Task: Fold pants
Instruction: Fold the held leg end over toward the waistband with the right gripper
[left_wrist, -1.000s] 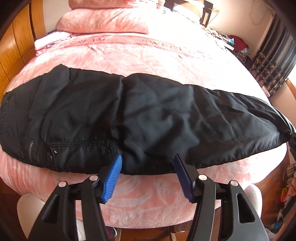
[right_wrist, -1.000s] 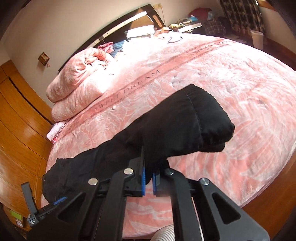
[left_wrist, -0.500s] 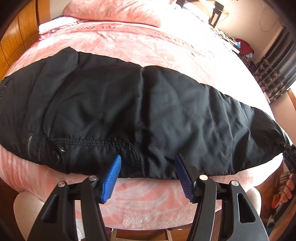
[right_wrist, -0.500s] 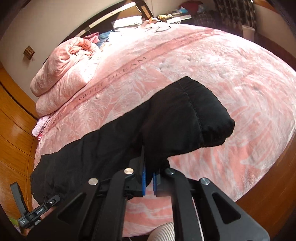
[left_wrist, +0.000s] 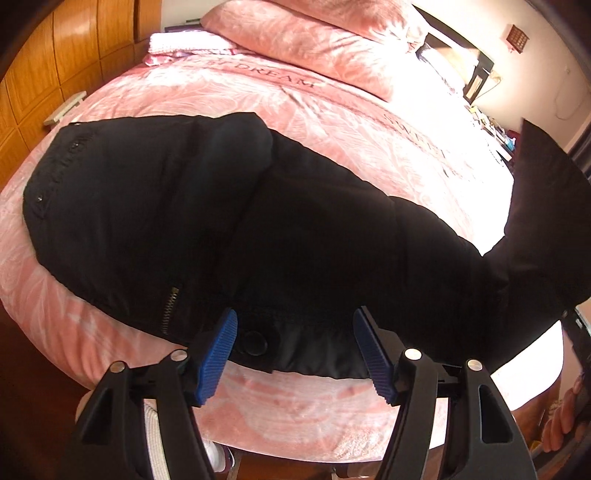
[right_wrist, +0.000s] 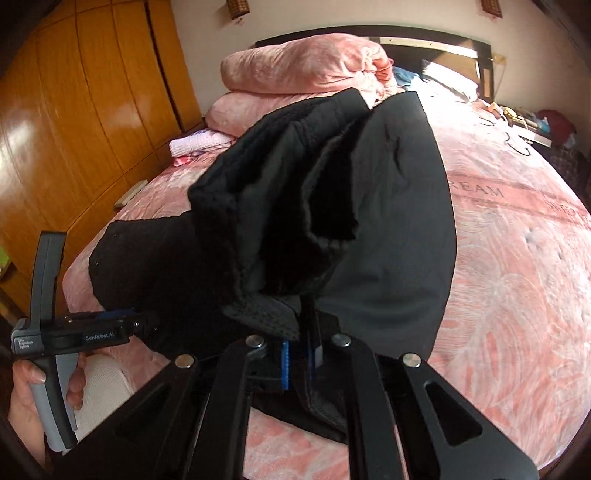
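Observation:
Black pants (left_wrist: 229, 229) lie across the pink bed (left_wrist: 332, 110), waist to the left, with the zip (left_wrist: 170, 302) and button (left_wrist: 253, 343) at the near edge. My left gripper (left_wrist: 295, 356) hovers at that near edge, its jaws opening. The blue pads (left_wrist: 218, 358) stand either side of the button area without pressing the cloth. My right gripper (right_wrist: 299, 365) is shut on the leg end (right_wrist: 295, 206) and holds it raised over the rest of the pants. In the left wrist view, this lifted leg end (left_wrist: 546, 221) rises at the right.
Folded pink quilts (right_wrist: 306, 70) and a small folded towel (right_wrist: 199, 142) lie at the head of the bed. An orange wooden wardrobe (right_wrist: 74, 110) lines the left side. A person's hand (right_wrist: 26, 398) grips the left tool's handle, and clutter sits on a bedside stand (right_wrist: 535, 125).
The right gripper has swung the leg end up and across toward the waist, rolling as it went. The left gripper has slid along the near edge to the button, its pads a little wider.

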